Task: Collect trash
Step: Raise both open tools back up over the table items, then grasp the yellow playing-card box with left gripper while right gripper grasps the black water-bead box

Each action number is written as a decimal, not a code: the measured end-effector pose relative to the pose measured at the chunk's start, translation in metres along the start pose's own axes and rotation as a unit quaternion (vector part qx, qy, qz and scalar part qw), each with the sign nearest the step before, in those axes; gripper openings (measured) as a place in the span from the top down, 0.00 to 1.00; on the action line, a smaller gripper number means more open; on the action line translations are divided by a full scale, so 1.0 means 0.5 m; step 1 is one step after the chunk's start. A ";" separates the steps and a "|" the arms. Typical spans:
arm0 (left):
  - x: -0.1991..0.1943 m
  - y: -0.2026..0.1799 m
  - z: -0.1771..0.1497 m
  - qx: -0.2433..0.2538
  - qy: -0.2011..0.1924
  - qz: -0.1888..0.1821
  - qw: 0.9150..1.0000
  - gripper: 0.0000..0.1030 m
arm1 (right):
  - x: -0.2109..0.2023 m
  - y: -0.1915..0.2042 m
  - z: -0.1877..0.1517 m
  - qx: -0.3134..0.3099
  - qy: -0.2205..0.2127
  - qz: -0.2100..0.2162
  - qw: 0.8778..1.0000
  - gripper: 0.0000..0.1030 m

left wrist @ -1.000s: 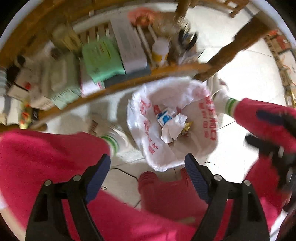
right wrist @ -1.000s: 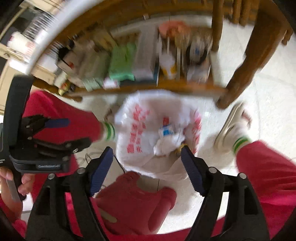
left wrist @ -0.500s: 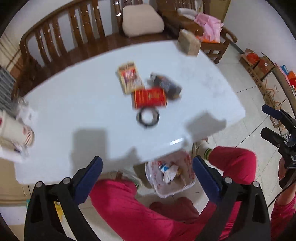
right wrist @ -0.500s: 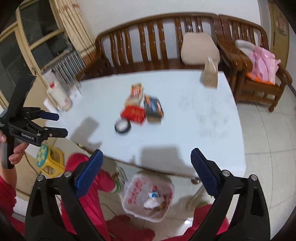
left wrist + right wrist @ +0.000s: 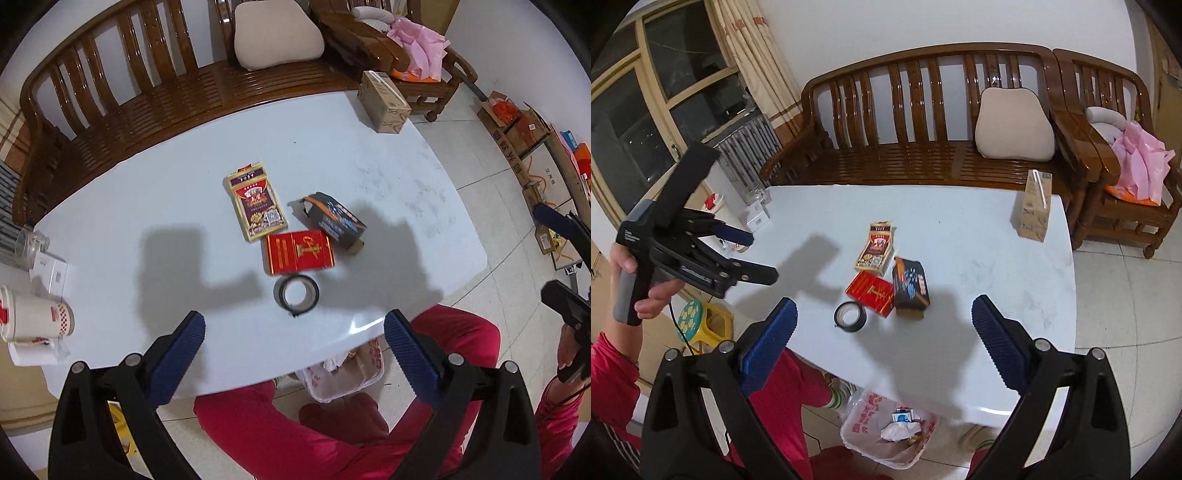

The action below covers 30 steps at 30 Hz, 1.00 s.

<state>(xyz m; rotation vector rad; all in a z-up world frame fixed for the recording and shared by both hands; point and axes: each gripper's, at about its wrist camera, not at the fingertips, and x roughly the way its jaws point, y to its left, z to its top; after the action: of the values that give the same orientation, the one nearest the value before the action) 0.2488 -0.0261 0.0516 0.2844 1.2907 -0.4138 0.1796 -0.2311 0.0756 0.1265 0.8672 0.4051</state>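
Both grippers, left (image 5: 293,341) and right (image 5: 884,332), hang above the near edge of the white table (image 5: 388,184) with jaws spread wide and holding nothing. Below that edge, on the floor, one white trash bag (image 5: 866,417) holds crumpled paper and a small blue-and-white packet. At mid-table lie one tape roll (image 5: 296,291), then three boxes: red (image 5: 300,252), dark (image 5: 334,219), gold-edged (image 5: 256,202); one brown carton (image 5: 384,101) stands at the far corner.

Both wrist cameras hang high over the white table (image 5: 369,177), looking down and toward the wooden bench (image 5: 923,110) — sharing the central boxes, the tape roll (image 5: 296,291) and the floor bag (image 5: 886,435).
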 end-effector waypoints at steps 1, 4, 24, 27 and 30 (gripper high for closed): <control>0.010 0.001 0.009 0.002 0.005 0.000 1.000 0.08 | 0.004 0.000 0.003 0.000 0.001 0.002 1.000 0.09; 0.039 0.005 0.031 0.004 0.016 0.001 1.000 0.08 | 0.027 -0.011 0.020 -0.002 0.012 0.010 1.000 0.09; 0.284 0.082 0.154 -0.028 0.090 -0.018 0.995 0.08 | 0.261 -0.095 0.048 0.015 0.110 0.034 0.993 0.09; 0.319 0.096 0.167 -0.037 0.100 -0.017 0.994 0.08 | 0.297 -0.101 0.046 0.012 0.124 0.036 0.992 0.09; 0.348 0.111 0.179 -0.047 0.108 -0.022 0.993 0.08 | 0.332 -0.101 0.042 0.005 0.141 0.036 0.989 0.10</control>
<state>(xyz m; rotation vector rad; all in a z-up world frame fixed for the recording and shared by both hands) 0.3892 -0.0386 -0.0947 0.2255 1.5257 -0.3649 0.3059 -0.2106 -0.0431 0.1109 1.1452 0.4938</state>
